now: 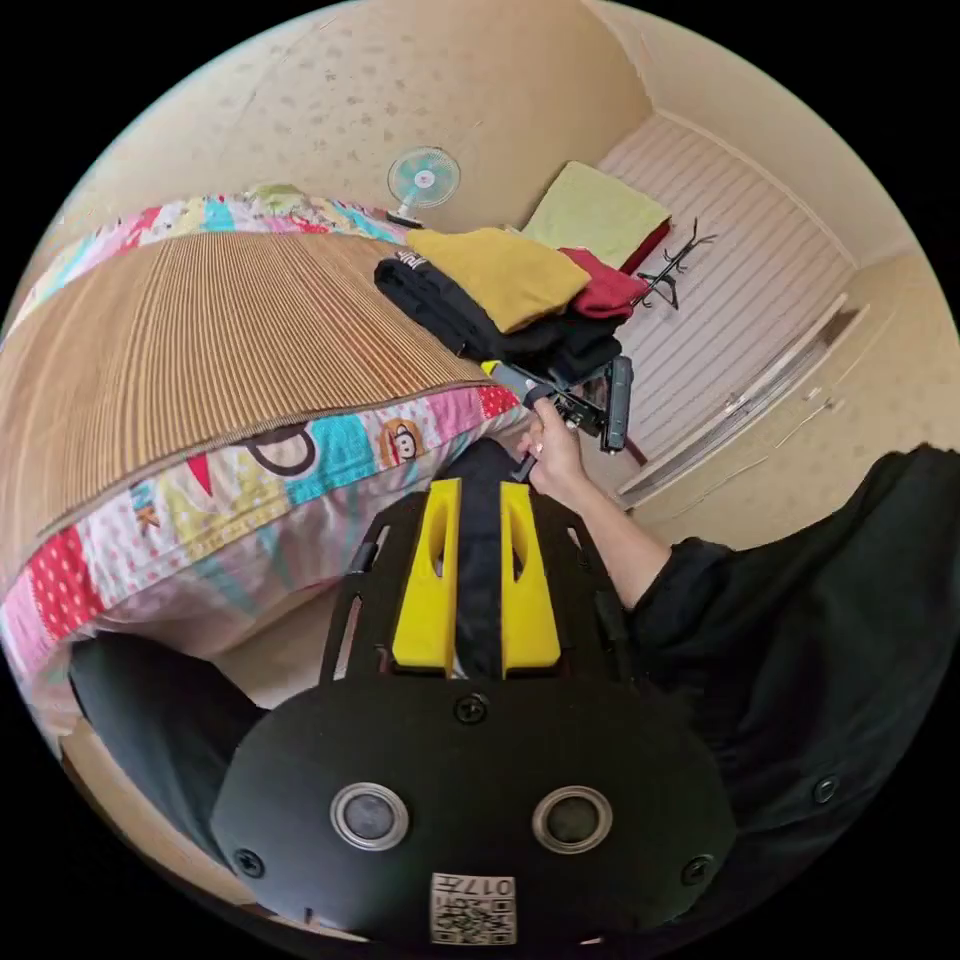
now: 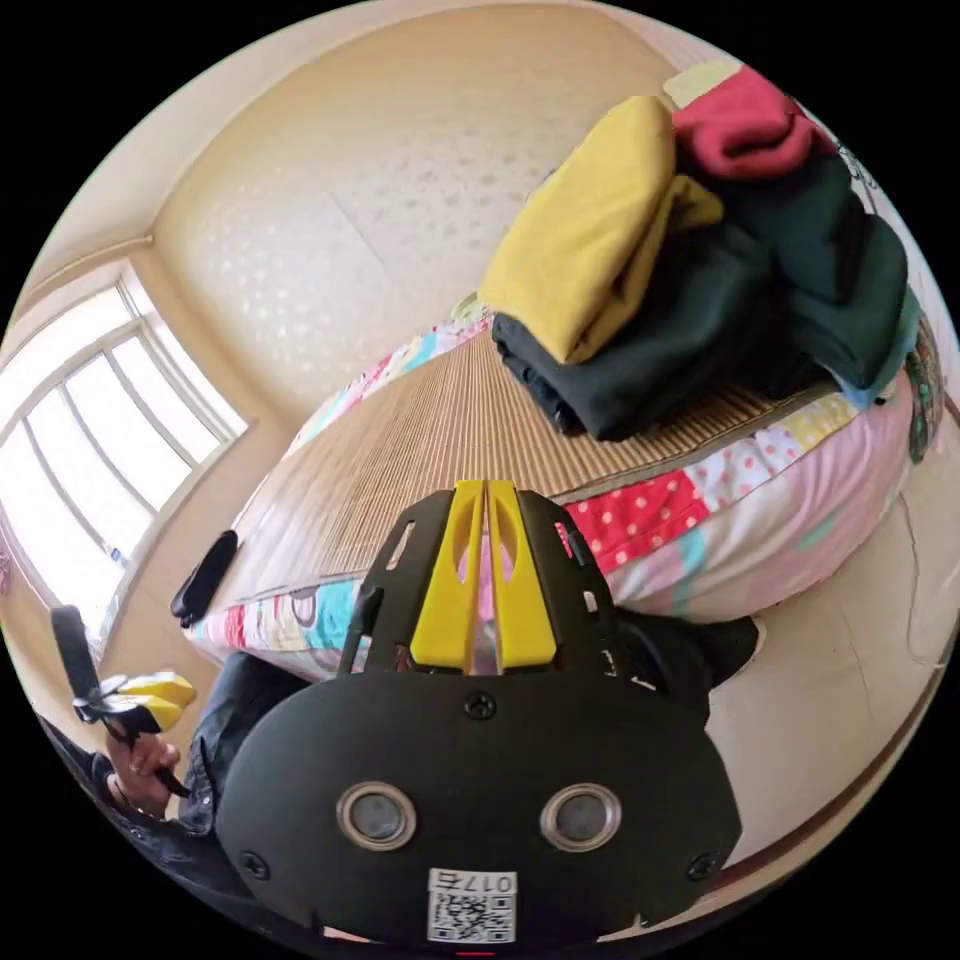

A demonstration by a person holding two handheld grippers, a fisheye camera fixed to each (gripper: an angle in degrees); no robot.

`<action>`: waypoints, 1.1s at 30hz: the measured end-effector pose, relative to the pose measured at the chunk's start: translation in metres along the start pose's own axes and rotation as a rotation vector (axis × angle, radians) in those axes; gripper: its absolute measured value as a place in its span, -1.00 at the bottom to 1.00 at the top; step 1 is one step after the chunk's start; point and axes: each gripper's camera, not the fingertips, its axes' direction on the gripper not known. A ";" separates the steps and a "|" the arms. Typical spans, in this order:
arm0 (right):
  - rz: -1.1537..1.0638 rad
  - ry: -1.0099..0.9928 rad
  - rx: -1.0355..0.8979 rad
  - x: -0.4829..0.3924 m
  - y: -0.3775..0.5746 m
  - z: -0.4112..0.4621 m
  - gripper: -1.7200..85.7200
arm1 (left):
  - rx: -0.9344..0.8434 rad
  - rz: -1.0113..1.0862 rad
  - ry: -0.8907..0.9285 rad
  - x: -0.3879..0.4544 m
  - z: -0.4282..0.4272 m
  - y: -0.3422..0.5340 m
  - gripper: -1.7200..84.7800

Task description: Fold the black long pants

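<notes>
In the left gripper view my left gripper [image 1: 480,490] has its yellow jaws pressed on a strip of black cloth, the black long pants [image 1: 480,560], which runs up between them toward the bed edge. A hand [image 1: 552,452] just beyond holds the right gripper [image 1: 500,372] near the clothes pile. In the right gripper view my right gripper [image 2: 485,488] is shut, its tips touching with nothing seen between them, pointing at the bed side. Dark cloth [image 2: 700,640] lies low beside it. The left gripper [image 2: 160,692] shows at lower left in a hand.
A bed with a bamboo mat [image 1: 200,340] and a colourful sheet [image 1: 300,470] carries a pile of folded clothes: yellow [image 1: 500,275], red [image 1: 605,285] and black [image 1: 450,310]. A fan [image 1: 423,180] and coat rack [image 1: 672,265] stand behind. A window [image 2: 90,440] is at left.
</notes>
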 end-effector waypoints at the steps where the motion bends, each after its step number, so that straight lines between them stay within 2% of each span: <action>1: -0.023 0.002 0.000 -0.007 0.007 0.007 -0.95 | -0.003 0.028 -0.032 0.006 -0.005 -0.002 -0.89; 4: -0.097 -0.055 0.011 -0.029 0.024 0.028 -0.95 | -0.002 0.066 -0.167 0.008 -0.035 -0.008 -0.96; 6: -0.128 -0.081 -0.037 -0.034 0.024 0.049 -0.95 | 0.010 -0.045 -0.295 -0.026 -0.067 -0.003 -0.97; 10: -0.109 -0.116 -0.121 -0.033 0.026 0.076 -0.95 | 0.063 -0.282 -0.439 -0.107 -0.138 0.019 -0.96; 13: -0.086 -0.136 -0.133 -0.030 0.030 0.085 -0.95 | 0.279 -0.545 -0.477 -0.182 -0.237 0.053 -0.87; 15: -0.070 -0.145 -0.132 -0.028 0.033 0.090 -0.95 | 0.534 -0.749 -0.446 -0.234 -0.320 0.090 -0.75; 18: -0.062 -0.151 -0.153 -0.027 0.035 0.100 -0.95 | 0.604 -0.939 -0.557 -0.281 -0.382 0.108 -0.67; 22: -0.053 -0.162 -0.146 -0.027 0.041 0.105 -0.95 | 0.626 -1.076 -0.558 -0.329 -0.432 0.112 -0.65; 25: -0.054 -0.158 -0.145 -0.027 0.044 0.108 -0.95 | 0.550 -1.210 -0.555 -0.367 -0.451 0.110 -0.65; 27: -0.050 -0.160 -0.144 -0.026 0.046 0.110 -0.95 | 0.533 -1.216 -0.516 -0.385 -0.460 0.103 -0.67; 31: -0.051 -0.159 -0.144 -0.024 0.050 0.112 -0.95 | 0.620 -1.188 -0.467 -0.387 -0.485 0.094 -0.70; 33: -0.053 -0.158 -0.143 -0.023 0.052 0.113 -0.95 | 0.605 -1.198 -0.382 -0.403 -0.499 0.094 -0.69</action>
